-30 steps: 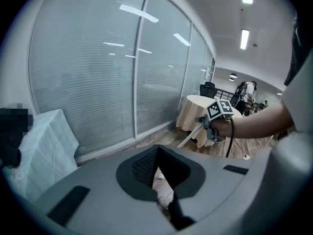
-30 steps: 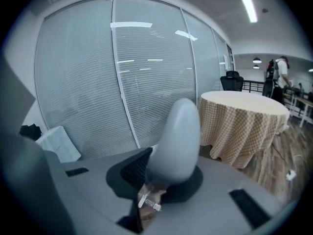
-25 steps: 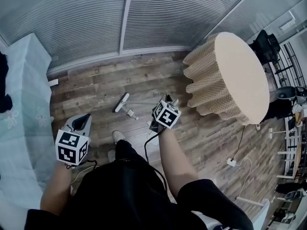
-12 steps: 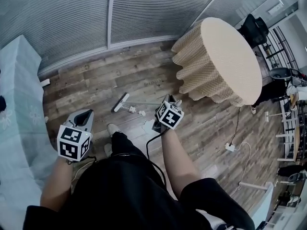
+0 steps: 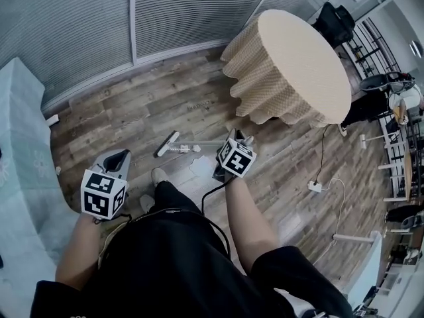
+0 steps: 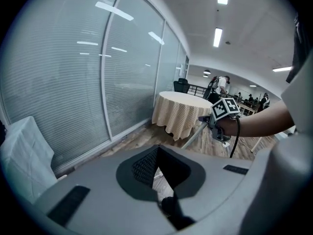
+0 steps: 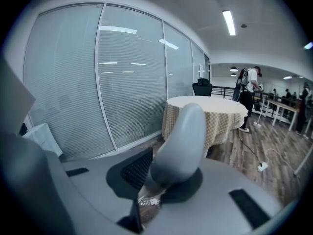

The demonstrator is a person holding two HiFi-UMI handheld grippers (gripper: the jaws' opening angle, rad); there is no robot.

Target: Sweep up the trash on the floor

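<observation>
Shows the right gripper (image 5: 232, 138), fingers clamped on the broom handle (image 7: 178, 141), with its long axis slanting left down to the broom head (image 5: 167, 144). Places pale trash (image 5: 201, 166) on the floor (image 5: 132, 111) just beside that head, nearer this gripper than the left gripper (image 5: 118, 158), fingers drawn together and empty.

in the head view, the jaws of the right gripper (image 5: 233, 140) are covered by its marker cube (image 5: 236, 159), and the near end of the pole (image 5: 199, 144) is hidden beneath it. the pale scrap (image 5: 201, 166) beside the pole is too small to be identified. the cloth-covered furniture (image 5: 20, 144) is cut off by the left edge.
</observation>
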